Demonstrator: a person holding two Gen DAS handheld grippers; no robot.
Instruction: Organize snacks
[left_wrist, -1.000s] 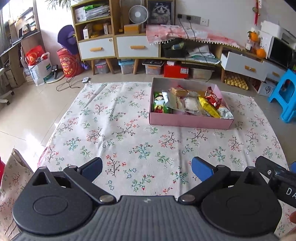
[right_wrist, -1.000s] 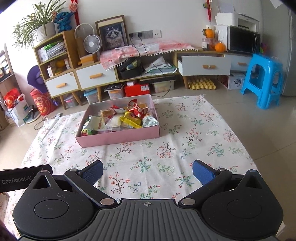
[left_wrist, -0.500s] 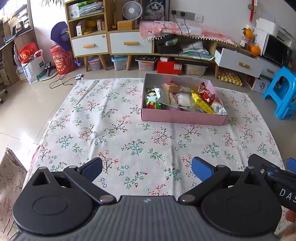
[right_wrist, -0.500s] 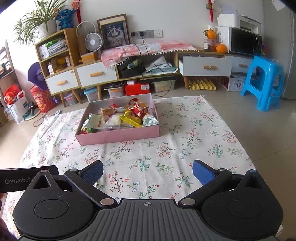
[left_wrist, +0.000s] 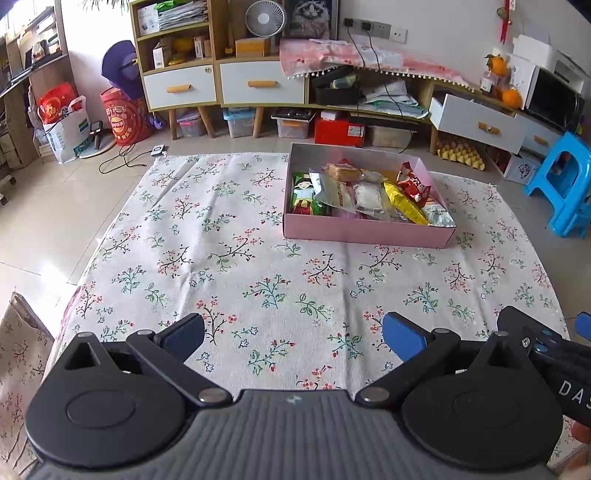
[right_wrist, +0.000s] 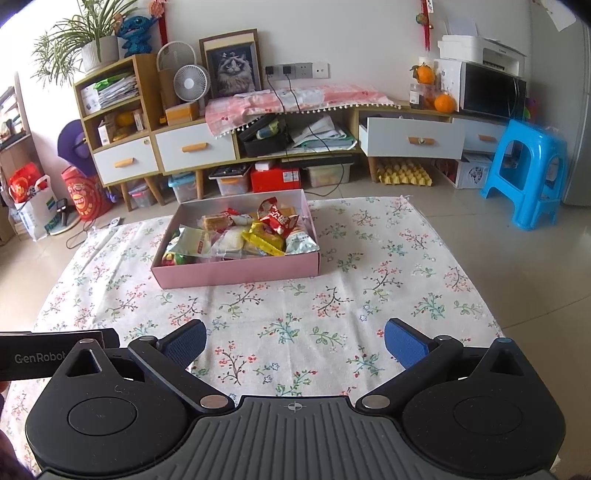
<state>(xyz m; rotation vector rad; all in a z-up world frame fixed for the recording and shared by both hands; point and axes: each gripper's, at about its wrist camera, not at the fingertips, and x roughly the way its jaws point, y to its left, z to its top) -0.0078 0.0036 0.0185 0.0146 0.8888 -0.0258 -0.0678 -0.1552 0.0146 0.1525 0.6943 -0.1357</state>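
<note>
Holding my left gripper (left_wrist: 293, 334) spread, nothing between fingers | my right gripper (right_wrist: 295, 338) likewise spread, nothing held | pink snack box (right_wrist: 236, 272) on floral cloth (right_wrist: 332, 314), far of both, packets inside.

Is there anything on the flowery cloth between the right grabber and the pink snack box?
No, just bare flowery cloth between the right gripper and the pink box; the right wrist view shows it.

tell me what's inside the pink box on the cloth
The pink box holds a pile of snack packets: a red one, a yellow one, a green one. Anything beneath the pile is covered.
</note>
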